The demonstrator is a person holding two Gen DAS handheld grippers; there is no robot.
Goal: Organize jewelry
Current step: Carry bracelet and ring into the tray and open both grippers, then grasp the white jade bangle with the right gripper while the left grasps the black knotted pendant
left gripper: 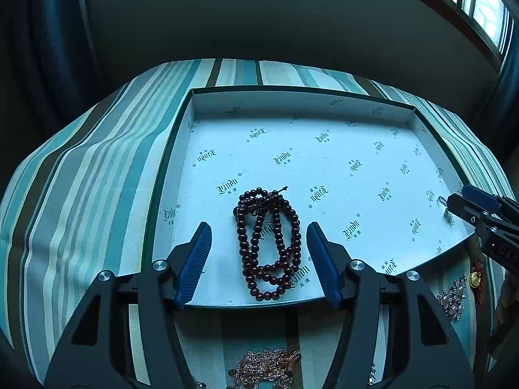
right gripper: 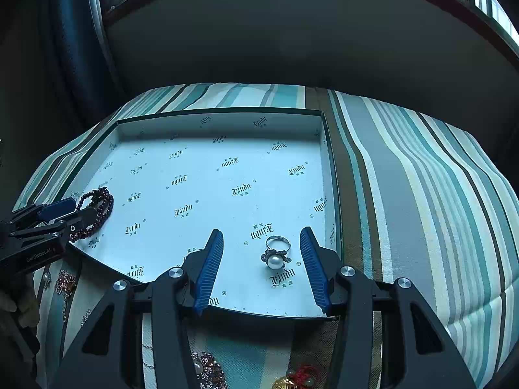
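So both my grippers are hanging over the near edge of the shallow white tray, the one with the little logo print all over its floor, sitting on the striped teal cloth. My left gripper is let go, jaws spread apart, and the dark red bead necklace lies coiled on the tray floor right between the blue pads, touching neither of them. It sits toward the tray's near left part. My right gripper is released too, fingers wide of the pearl ring, which rests on the tray floor near the tray's right wall and close to its near edge, pearl end pointing toward me and the band behind it. Nothing is pinched by either one. Outside the tray, on the cloth just in front of its near edge, there's more stuff waiting: a gold chain pile, a sparkly rhinestone piece, and a gold charm with red cord.
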